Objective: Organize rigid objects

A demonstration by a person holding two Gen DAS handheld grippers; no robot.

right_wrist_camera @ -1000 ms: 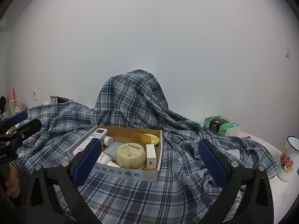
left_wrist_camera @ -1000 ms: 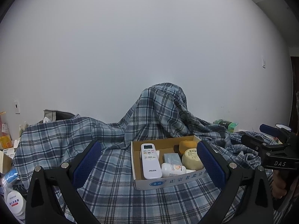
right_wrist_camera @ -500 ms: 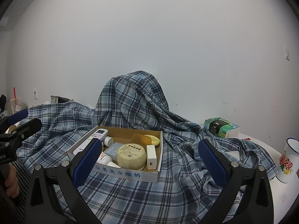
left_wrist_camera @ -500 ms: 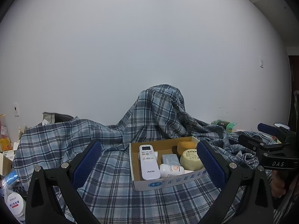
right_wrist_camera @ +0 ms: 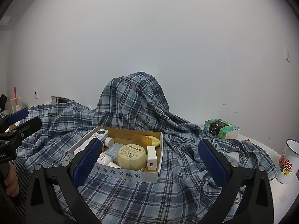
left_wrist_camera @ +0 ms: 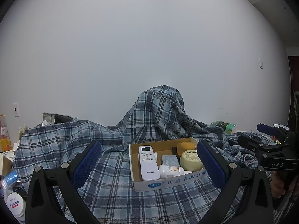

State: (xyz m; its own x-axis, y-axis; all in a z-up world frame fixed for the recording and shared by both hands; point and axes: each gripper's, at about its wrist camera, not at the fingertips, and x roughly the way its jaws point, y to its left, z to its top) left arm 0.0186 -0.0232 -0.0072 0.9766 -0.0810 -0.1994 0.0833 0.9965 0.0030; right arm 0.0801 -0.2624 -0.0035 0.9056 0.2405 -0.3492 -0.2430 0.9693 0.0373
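A shallow cardboard box (left_wrist_camera: 169,182) (right_wrist_camera: 127,173) sits on the plaid cloth. It holds a white AUX remote (left_wrist_camera: 148,162) (right_wrist_camera: 93,138), a round cream tin (left_wrist_camera: 190,159) (right_wrist_camera: 131,155), a white bottle (left_wrist_camera: 171,170), a small grey-blue box (left_wrist_camera: 169,159), an orange block (left_wrist_camera: 185,146) (right_wrist_camera: 140,140) and a white charger (right_wrist_camera: 151,157). My left gripper (left_wrist_camera: 148,164) is open and empty, back from the box. My right gripper (right_wrist_camera: 149,161) is open and empty, also back from the box.
A blue plaid cloth (left_wrist_camera: 112,177) (right_wrist_camera: 186,149) covers the table and a tall hump behind the box. A green tissue pack (right_wrist_camera: 221,128) and an enamel mug (right_wrist_camera: 287,161) stand at the right. White jars (left_wrist_camera: 15,204) and clutter lie at the far left.
Both cameras have tilted up and drawn back slightly, so the box sits a little lower in view. Both grippers stay open. Nothing in the box moved.
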